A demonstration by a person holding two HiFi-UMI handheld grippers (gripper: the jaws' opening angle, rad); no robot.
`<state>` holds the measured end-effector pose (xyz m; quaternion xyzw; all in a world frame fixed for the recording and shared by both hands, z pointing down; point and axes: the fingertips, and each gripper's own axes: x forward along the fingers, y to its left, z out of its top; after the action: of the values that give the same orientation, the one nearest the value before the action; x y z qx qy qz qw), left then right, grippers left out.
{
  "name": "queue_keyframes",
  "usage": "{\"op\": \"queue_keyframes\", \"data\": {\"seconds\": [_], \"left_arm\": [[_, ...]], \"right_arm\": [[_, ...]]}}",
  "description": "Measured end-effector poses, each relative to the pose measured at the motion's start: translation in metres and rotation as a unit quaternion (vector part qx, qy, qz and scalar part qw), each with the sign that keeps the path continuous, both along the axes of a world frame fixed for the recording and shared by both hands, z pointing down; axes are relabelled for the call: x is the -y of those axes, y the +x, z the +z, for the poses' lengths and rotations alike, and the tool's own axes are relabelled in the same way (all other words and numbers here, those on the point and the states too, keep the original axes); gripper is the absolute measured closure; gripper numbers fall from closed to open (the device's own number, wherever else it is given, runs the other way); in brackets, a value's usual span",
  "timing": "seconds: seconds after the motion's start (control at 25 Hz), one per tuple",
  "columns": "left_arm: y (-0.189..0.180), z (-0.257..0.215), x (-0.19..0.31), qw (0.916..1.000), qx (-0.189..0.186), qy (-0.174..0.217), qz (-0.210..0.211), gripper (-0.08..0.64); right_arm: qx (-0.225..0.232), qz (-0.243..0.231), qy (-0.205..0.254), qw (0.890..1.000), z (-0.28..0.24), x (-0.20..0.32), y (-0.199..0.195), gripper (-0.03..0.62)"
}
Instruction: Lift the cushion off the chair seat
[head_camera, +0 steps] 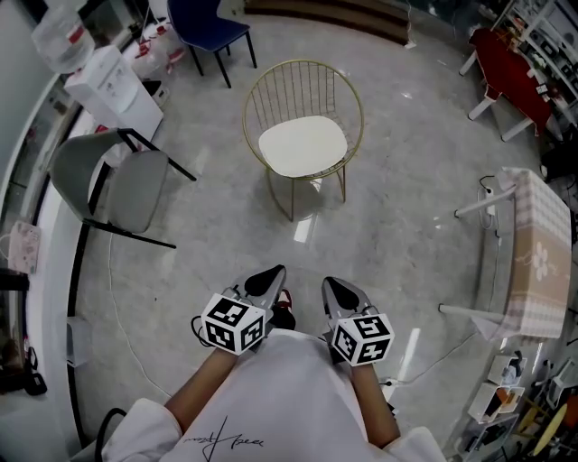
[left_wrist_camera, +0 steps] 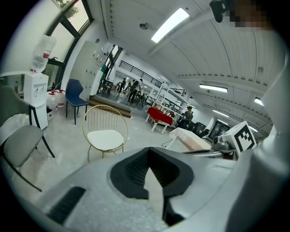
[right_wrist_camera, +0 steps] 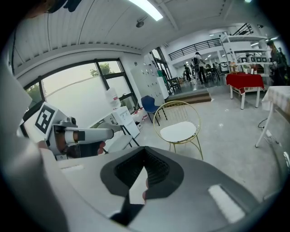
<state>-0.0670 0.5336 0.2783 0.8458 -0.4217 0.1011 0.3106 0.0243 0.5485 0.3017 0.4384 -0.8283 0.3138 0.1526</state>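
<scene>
The left hand-held gripper [head_camera: 267, 278] and the right hand-held gripper [head_camera: 337, 289] are hanging side by side, both clenched on nothing. The cushion [head_camera: 302, 145] is lying straight ahead, well apart across the floor [head_camera: 406, 207], neither hand nearer. It is sitting flat on the gold wire chair [head_camera: 271, 90], a pale, smooth, rounded-square pad.

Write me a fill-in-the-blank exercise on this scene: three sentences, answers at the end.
The cushion lies on the seat of the ____ wire chair.
The left gripper and the right gripper both have their jaws ____, with nothing between them.
The far chair, beyond the wire one, is ____ in colour.
Missing words: gold; shut; blue.
</scene>
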Motion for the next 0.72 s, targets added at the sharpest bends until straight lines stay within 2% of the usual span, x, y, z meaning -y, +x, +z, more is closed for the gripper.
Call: {"op": "queue_keyframes", "data": {"seconds": [0.32, 0.72], "left_arm": [[-0.016, 0.004, 0.034, 0.9997, 0.008, 0.003, 0.021, 0.555], [-0.018, 0.016, 0.043, 0.9993, 0.016, -0.014, 0.03, 0.555]], "right_arm": [[-0.01, -0.004, -0.015, 1.0, 0.007, 0.033, -0.019, 0.586], [-0.017, -0.011, -0.028, 0.999, 0.015, 0.05, -0.025, 0.586]]}}
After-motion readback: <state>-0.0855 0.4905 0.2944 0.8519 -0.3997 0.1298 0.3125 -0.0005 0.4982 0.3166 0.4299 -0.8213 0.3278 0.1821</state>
